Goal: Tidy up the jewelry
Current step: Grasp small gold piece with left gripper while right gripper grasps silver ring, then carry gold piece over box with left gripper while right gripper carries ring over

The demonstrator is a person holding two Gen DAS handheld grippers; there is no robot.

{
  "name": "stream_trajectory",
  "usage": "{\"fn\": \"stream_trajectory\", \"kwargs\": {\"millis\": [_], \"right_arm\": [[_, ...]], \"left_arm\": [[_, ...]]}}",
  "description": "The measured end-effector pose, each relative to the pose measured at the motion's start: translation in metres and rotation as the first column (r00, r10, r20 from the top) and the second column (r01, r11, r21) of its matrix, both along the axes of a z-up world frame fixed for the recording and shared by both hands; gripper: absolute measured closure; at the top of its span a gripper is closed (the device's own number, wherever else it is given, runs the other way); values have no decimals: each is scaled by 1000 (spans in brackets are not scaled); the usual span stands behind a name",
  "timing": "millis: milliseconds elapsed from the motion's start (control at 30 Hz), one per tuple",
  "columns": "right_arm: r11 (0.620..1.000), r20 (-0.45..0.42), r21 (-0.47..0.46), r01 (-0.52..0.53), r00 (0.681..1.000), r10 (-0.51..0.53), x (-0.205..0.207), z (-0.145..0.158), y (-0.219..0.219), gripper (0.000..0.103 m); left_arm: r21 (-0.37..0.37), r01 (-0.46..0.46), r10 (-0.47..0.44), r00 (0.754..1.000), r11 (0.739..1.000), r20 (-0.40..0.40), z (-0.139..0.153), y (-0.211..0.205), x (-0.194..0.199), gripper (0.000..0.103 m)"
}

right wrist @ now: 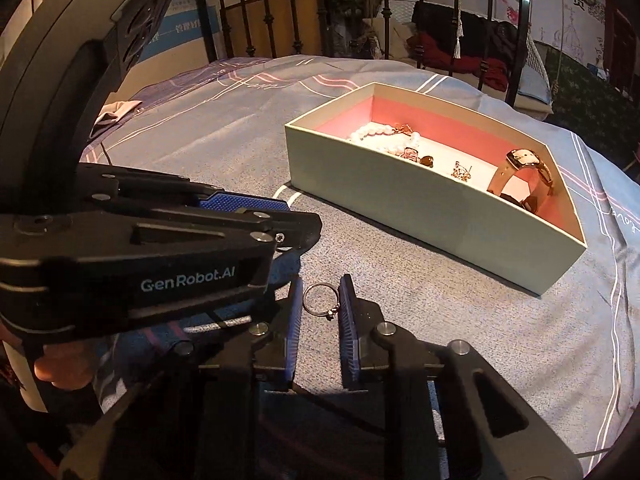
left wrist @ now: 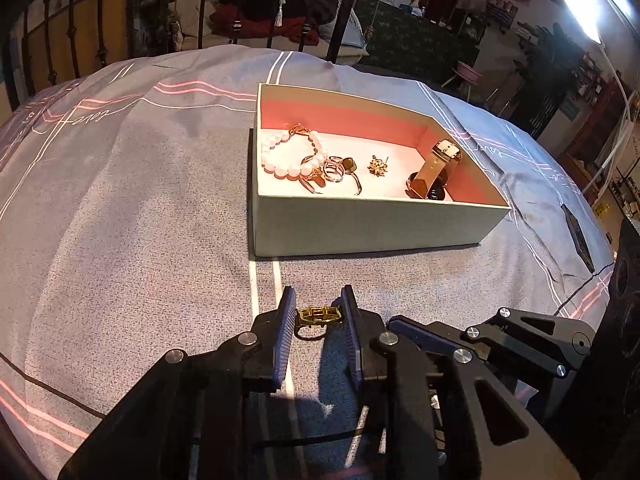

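Note:
In the left wrist view my left gripper (left wrist: pixel 318 301) is shut on a gold ring with a wide ornate top (left wrist: pixel 319 315), just above the bedspread. In the right wrist view my right gripper (right wrist: pixel 321 293) is shut on a thin silver ring with a small stone (right wrist: pixel 319 300), its pads touching both sides. The two grippers sit side by side near the front of the bed. Beyond them stands an open pale green box with pink lining (left wrist: pixel 360 224), (right wrist: pixel 400 216). It holds a pearl bracelet (left wrist: pixel 282 156), rings (left wrist: pixel 336 170), a gold earring (left wrist: pixel 378 168) and a watch (left wrist: pixel 438 166).
A grey-blue striped bedspread (left wrist: pixel 140 220) covers the bed. A dark flat phone-like object (left wrist: pixel 578 236) lies at its right edge. A black metal bed frame (left wrist: pixel 72 32) rises behind, with clothes piled beyond it. A person's hand (right wrist: pixel 60 372) holds the left gripper's body.

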State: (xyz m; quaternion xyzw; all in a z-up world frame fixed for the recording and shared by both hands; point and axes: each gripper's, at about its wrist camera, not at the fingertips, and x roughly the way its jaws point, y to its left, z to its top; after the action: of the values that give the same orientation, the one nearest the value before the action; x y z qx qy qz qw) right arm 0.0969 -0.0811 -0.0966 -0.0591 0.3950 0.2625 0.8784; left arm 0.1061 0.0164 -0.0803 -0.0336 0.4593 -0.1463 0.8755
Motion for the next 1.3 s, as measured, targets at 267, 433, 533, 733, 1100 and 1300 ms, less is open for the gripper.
{"fn": "stream_trajectory", "kwargs": {"millis": [267, 433, 533, 733, 1100, 1300], "right_arm": [[994, 10, 51, 93, 996, -94, -10, 8, -33, 83], [991, 28, 66, 118, 992, -120, -13, 14, -42, 83], [990, 38, 73, 121, 992, -124, -12, 17, -43, 83], [987, 63, 80, 137, 988, -142, -9, 26, -48, 83], [967, 193, 107, 233, 949, -250, 25, 72, -70, 83], [961, 188, 98, 258, 944, -273, 53, 75, -76, 83]], "left_arm": [[1, 14, -14, 1000, 1000, 24, 7, -5, -6, 80], [0, 20, -20, 999, 1000, 44, 16, -8, -8, 80], [0, 25, -25, 998, 1000, 59, 22, -10, -10, 80], [-9, 31, -30, 995, 999, 92, 38, -15, -10, 80], [-22, -11, 15, 981, 1000, 191, 74, -30, 33, 80], [-5, -16, 16, 979, 1000, 204, 80, -39, 56, 80]]}}
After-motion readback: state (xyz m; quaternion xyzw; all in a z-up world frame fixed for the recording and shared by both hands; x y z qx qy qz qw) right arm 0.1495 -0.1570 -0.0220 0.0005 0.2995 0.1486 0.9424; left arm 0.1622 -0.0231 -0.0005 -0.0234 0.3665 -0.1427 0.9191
